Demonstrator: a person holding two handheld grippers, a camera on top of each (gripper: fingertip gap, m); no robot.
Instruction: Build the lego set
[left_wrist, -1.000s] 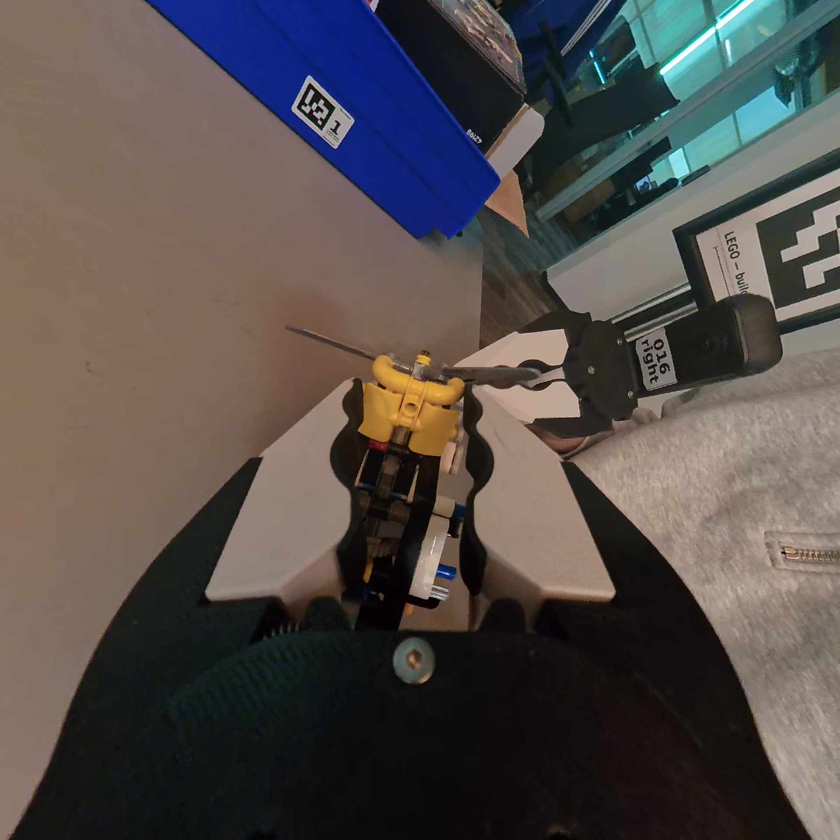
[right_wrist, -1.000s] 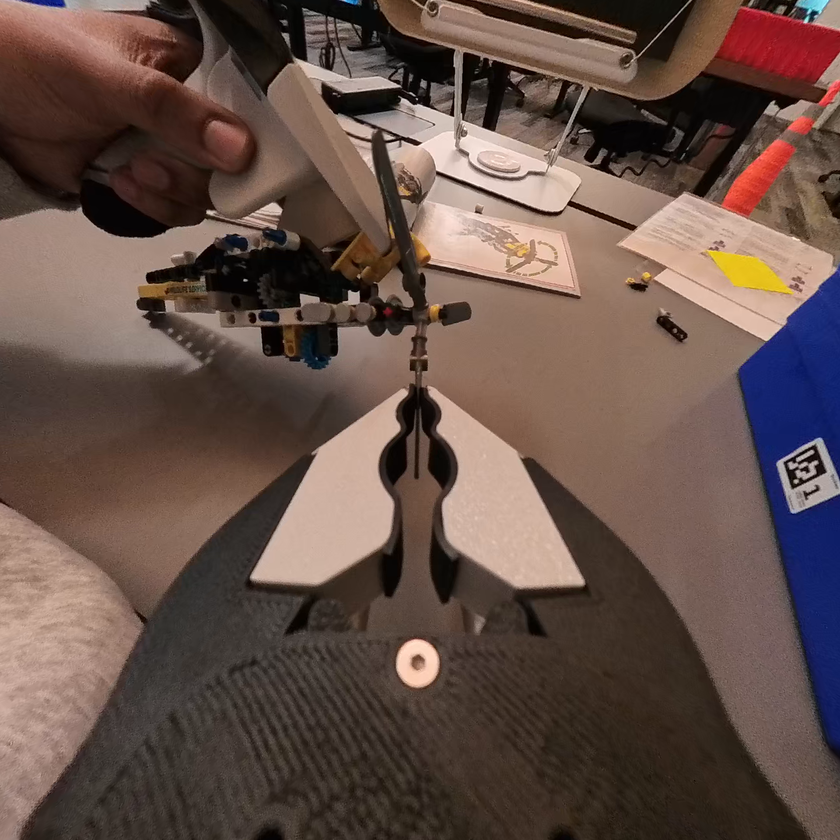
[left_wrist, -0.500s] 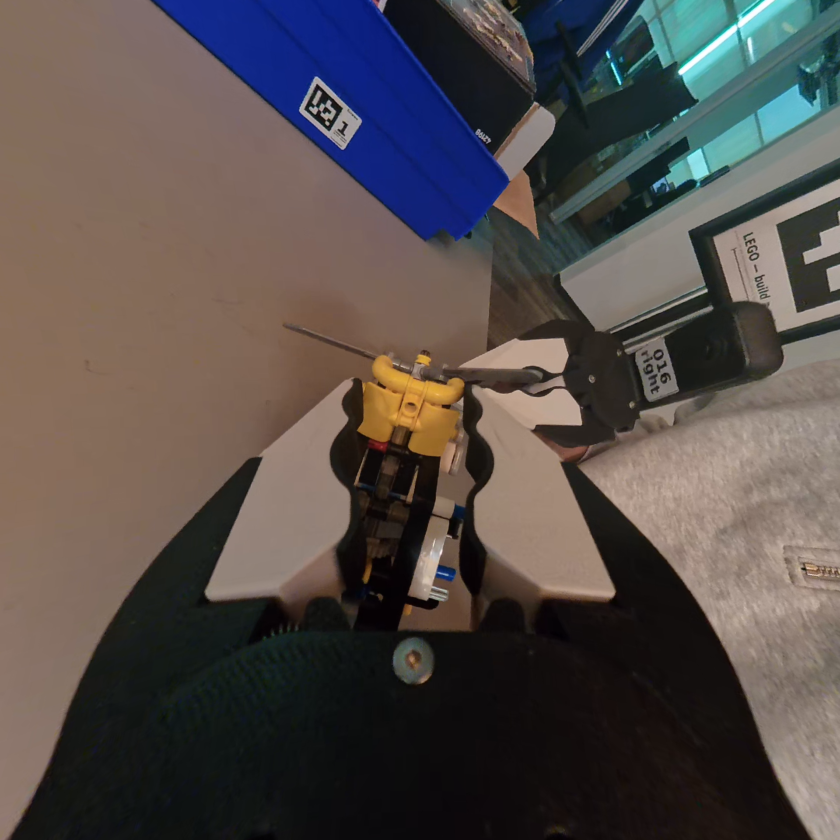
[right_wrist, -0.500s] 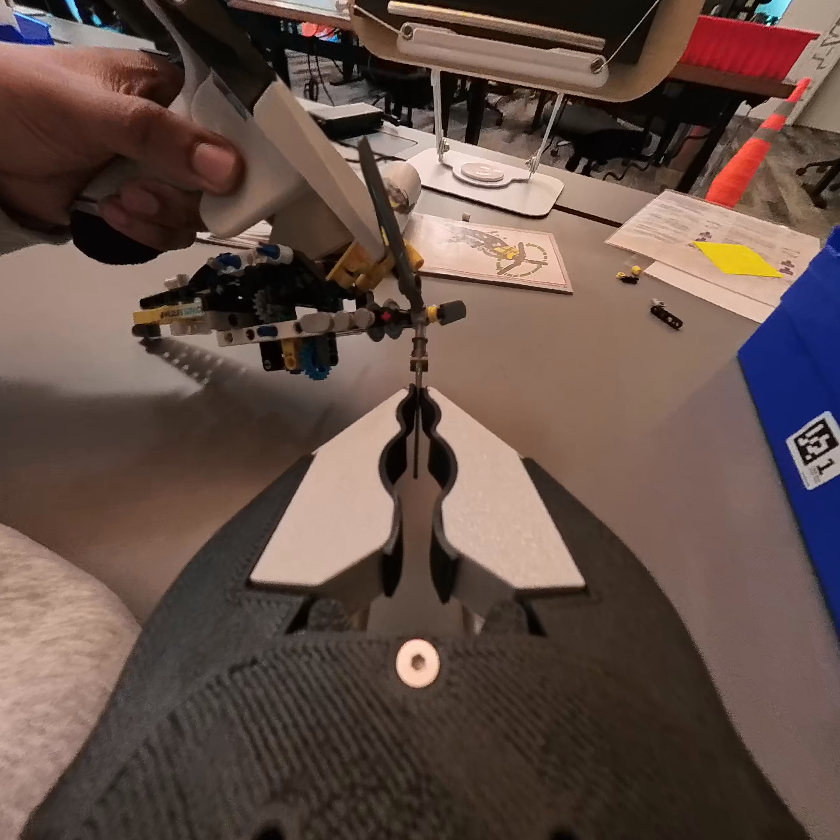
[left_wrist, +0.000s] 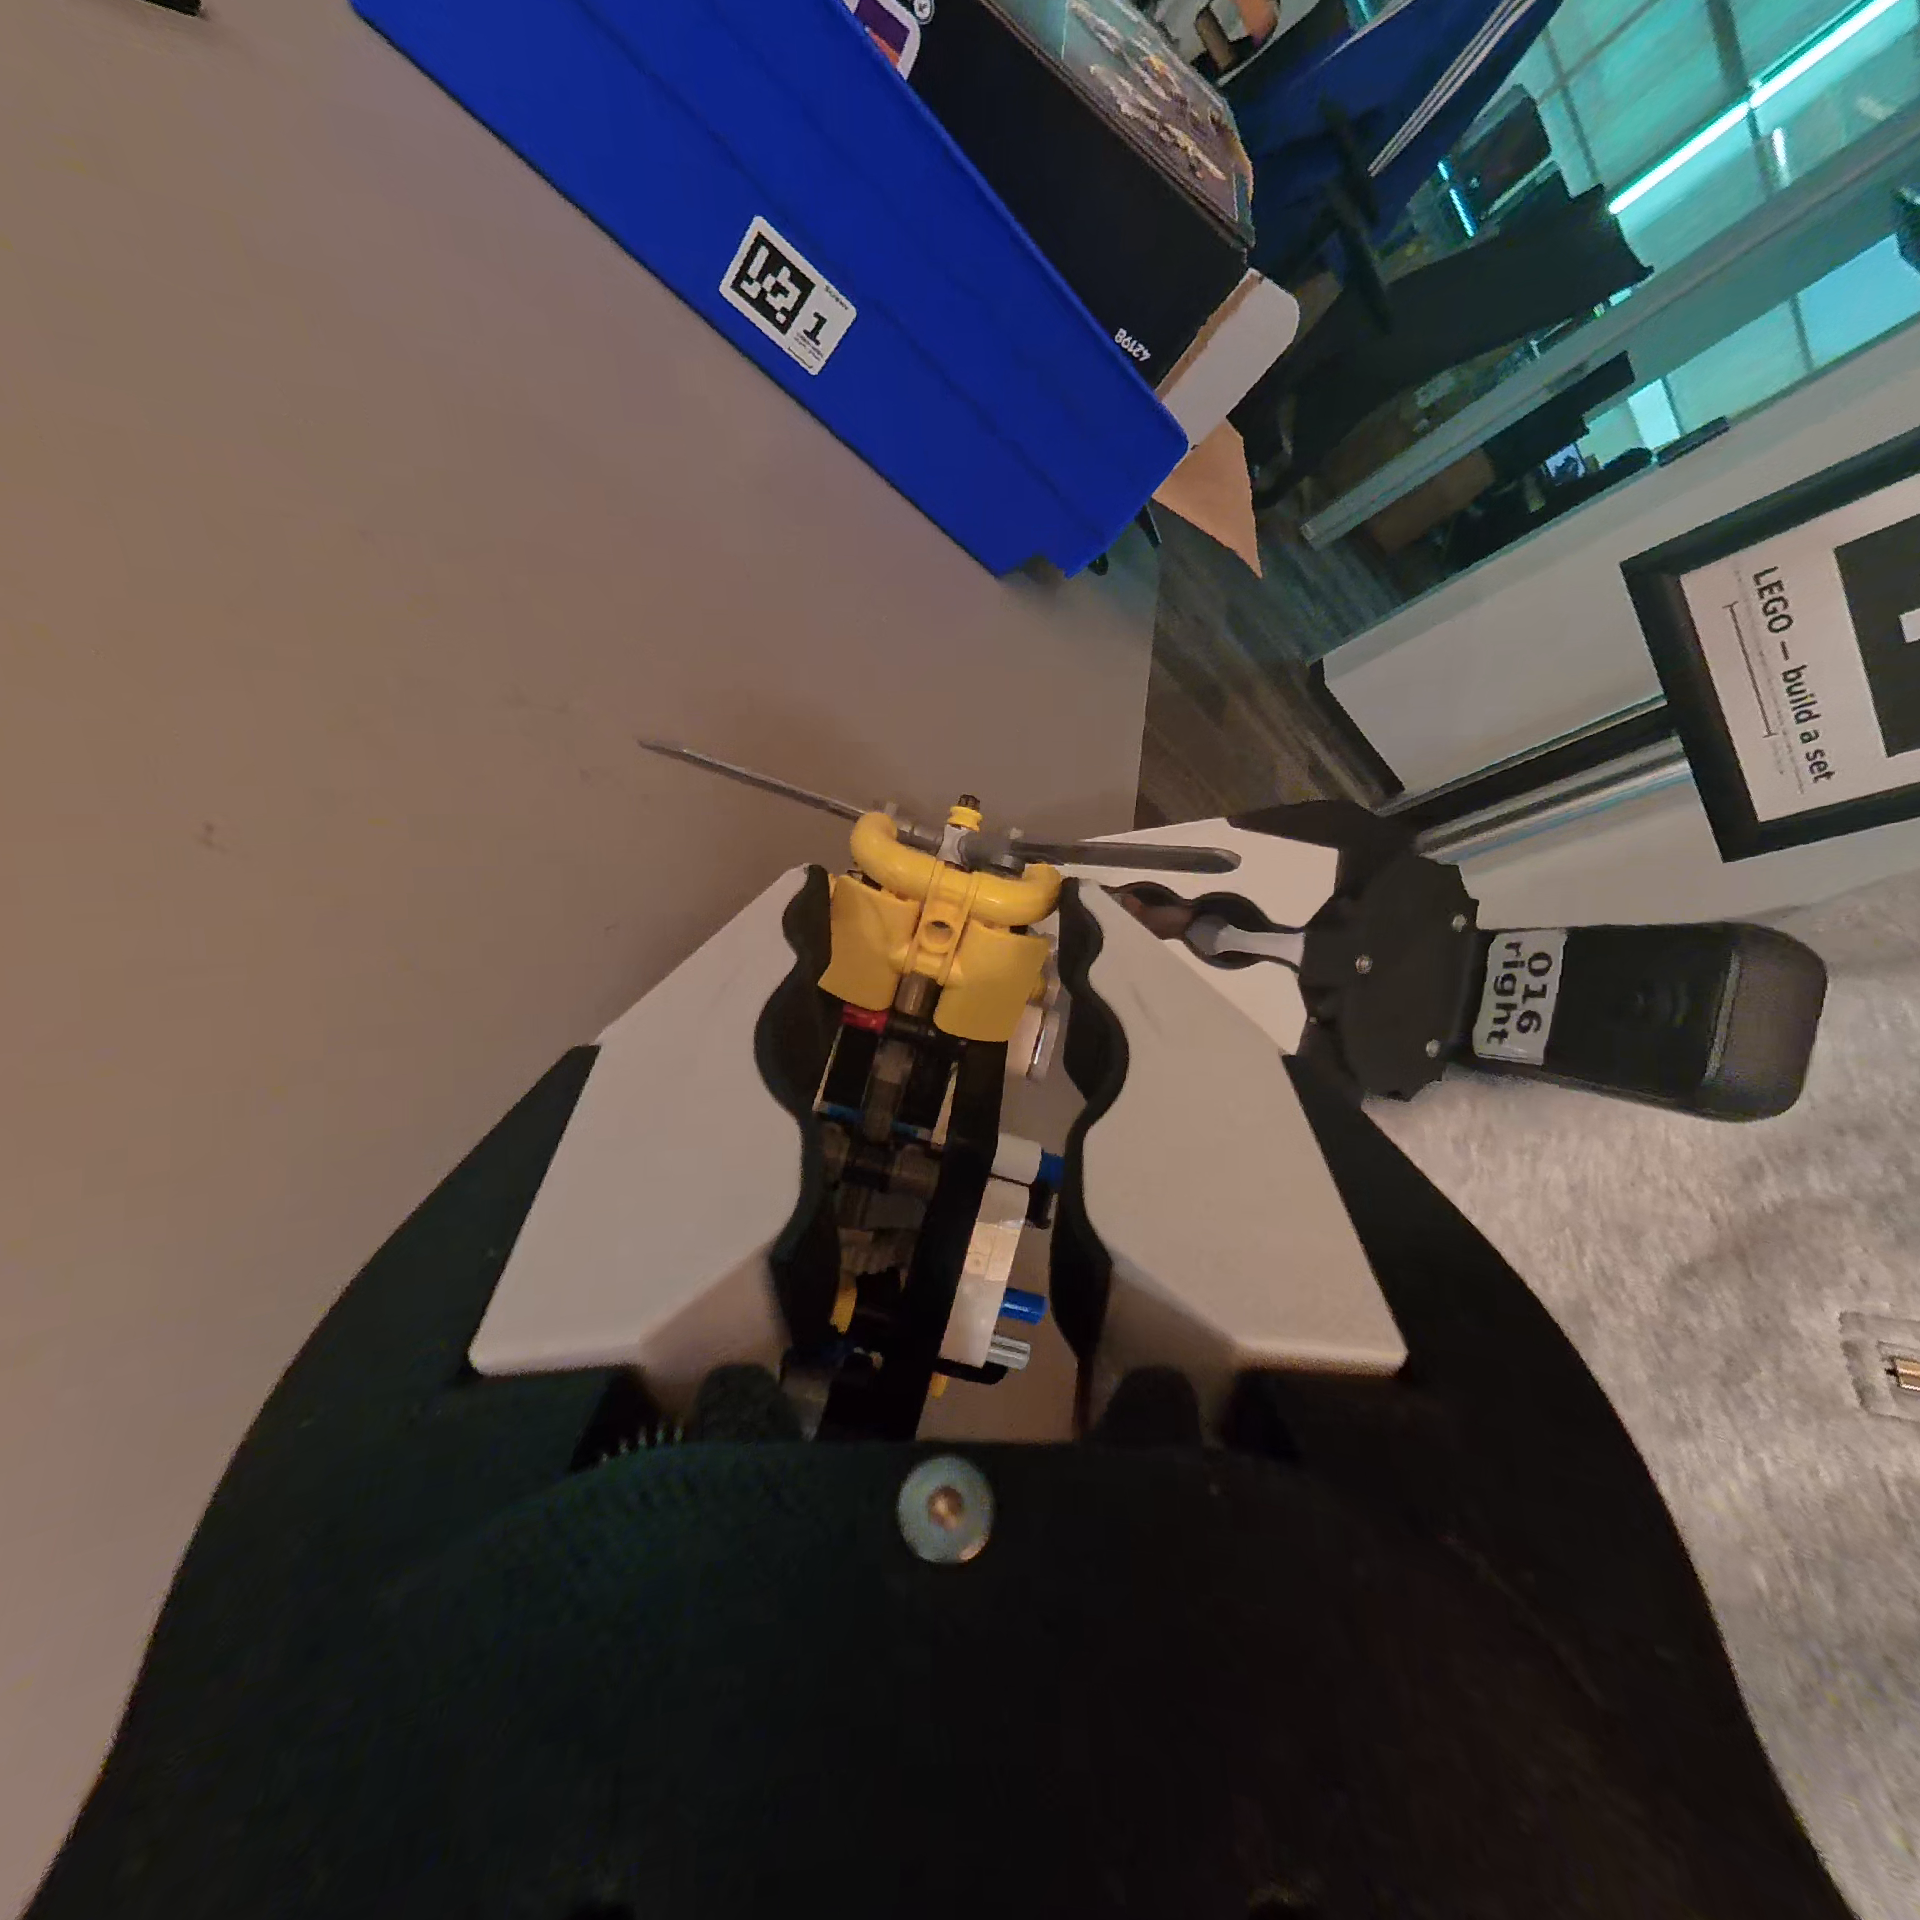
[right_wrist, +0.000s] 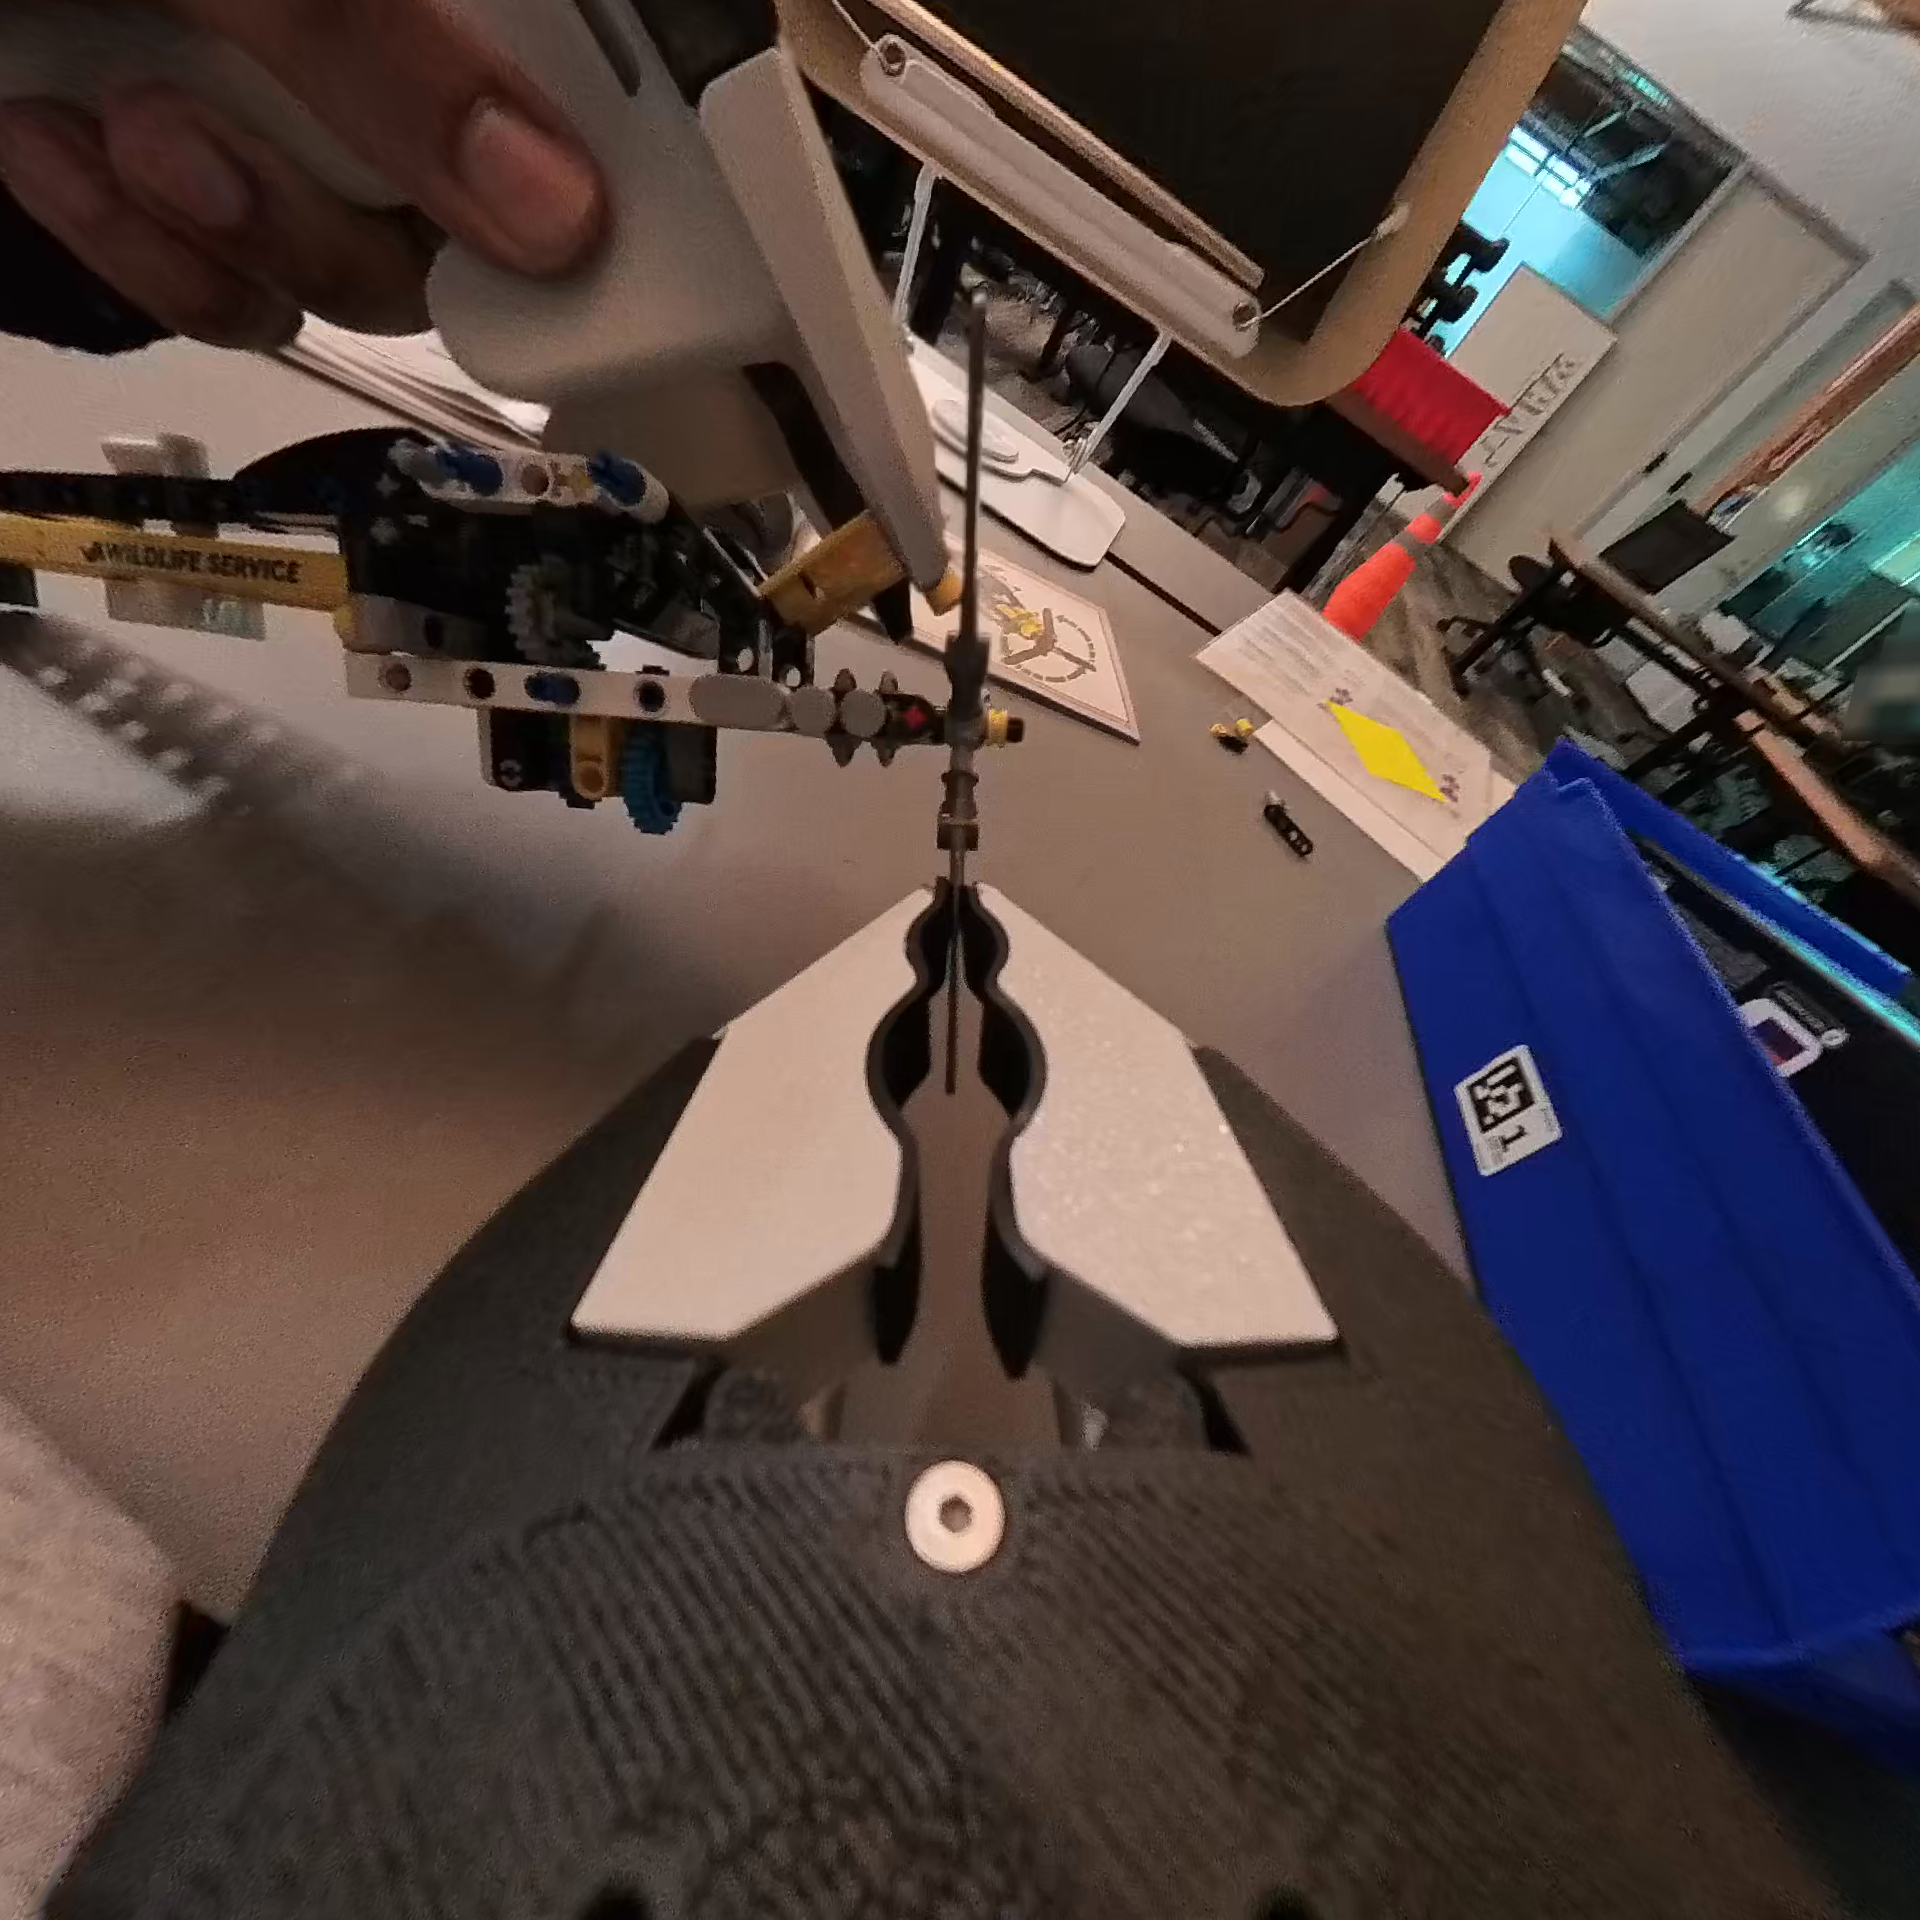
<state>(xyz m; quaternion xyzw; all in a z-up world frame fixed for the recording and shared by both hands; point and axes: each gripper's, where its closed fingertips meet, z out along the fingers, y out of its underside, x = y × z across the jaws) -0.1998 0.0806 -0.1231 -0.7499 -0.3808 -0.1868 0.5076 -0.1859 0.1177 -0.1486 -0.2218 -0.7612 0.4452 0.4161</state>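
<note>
Closer now: one helicopter (right_wrist: 582, 613) (two tongs (left_wrist: 940, 914)).

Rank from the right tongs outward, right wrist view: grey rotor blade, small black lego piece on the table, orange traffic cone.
1. Thin grey rotor blade: pinched in the right tongs.
2. Small black lego piece: on the table, ahead and right.
3. Orange traffic cone: far right background, beyond the table.

L gripper (left_wrist: 940, 987): pale grey wedge fingers w/ wavy black inner pads, black textured body, silver center screw | R gripper (right_wrist: 954, 914): same build, white-ringed screw; black handle w/ white sticker | person: grey fleece garment (left_wrist: 1662, 1299), metal zip.
</note>
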